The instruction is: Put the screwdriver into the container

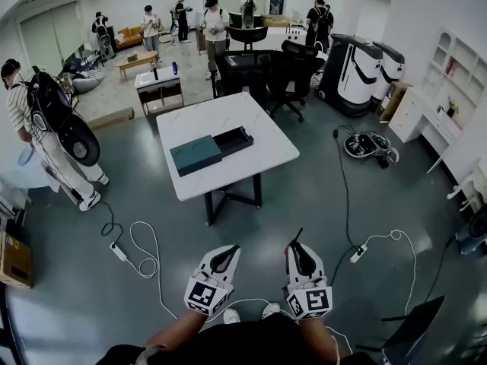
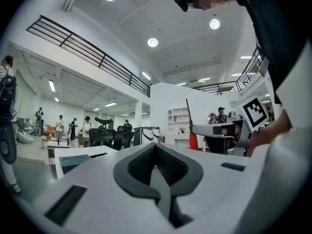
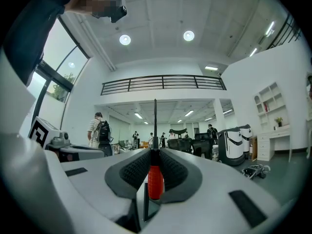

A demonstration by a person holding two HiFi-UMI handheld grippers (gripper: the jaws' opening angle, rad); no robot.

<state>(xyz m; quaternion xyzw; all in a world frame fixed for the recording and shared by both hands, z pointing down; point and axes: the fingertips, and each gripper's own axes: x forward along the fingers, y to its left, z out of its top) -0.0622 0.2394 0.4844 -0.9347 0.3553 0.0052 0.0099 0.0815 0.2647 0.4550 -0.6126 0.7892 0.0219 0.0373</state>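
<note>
My right gripper point(image 1: 297, 249) point(image 3: 155, 155) is shut on a screwdriver with a red handle point(image 3: 155, 182). Its thin black shaft point(image 3: 155, 123) sticks out forward past the fingertips. The left gripper point(image 1: 227, 254) point(image 2: 156, 152) is shut with nothing in it. In the left gripper view the screwdriver's red handle point(image 2: 193, 142) shows beside the right gripper. Both grippers hang low over the grey floor, well short of the white table point(image 1: 266, 124). On the table lies the container: an open black tray point(image 1: 233, 141) with a dark teal lid point(image 1: 195, 155) beside it.
White cables and power strips point(image 1: 119, 251) trail on the floor between me and the table. Black office chairs point(image 1: 293, 71) stand behind the table, white machines point(image 1: 354, 71) at the back right. A person with a backpack point(image 1: 46, 128) stands at left; others are farther back.
</note>
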